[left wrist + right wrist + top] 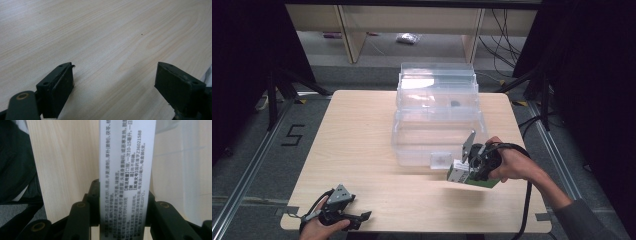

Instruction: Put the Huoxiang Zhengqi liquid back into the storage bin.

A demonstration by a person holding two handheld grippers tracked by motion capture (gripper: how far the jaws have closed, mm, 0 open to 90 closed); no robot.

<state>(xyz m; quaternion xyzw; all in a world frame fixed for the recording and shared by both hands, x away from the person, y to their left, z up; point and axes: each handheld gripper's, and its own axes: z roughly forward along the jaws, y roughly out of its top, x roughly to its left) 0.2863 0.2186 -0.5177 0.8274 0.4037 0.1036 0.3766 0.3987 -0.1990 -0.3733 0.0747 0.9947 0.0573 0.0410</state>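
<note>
At lower centre-right of the high view, the right gripper [466,169] is clamped on a white-and-green medicine box [460,174], held just in front of the clear plastic bin [438,131]. In the right gripper view, the box's printed white face [126,170] stands between both jaws. At lower left, the left gripper [362,217] rests on the wooden table [357,135], jaws apart, holding nothing.

My table [362,150] is a pale rectangular top of light wood-grain laminate with rounded corners. On its far half rests a large clear plastic storage box [437,120], its lid open. My left hand's tongs [343,212] rest at the near left corner, with bare grain between the spread jaws.
</note>
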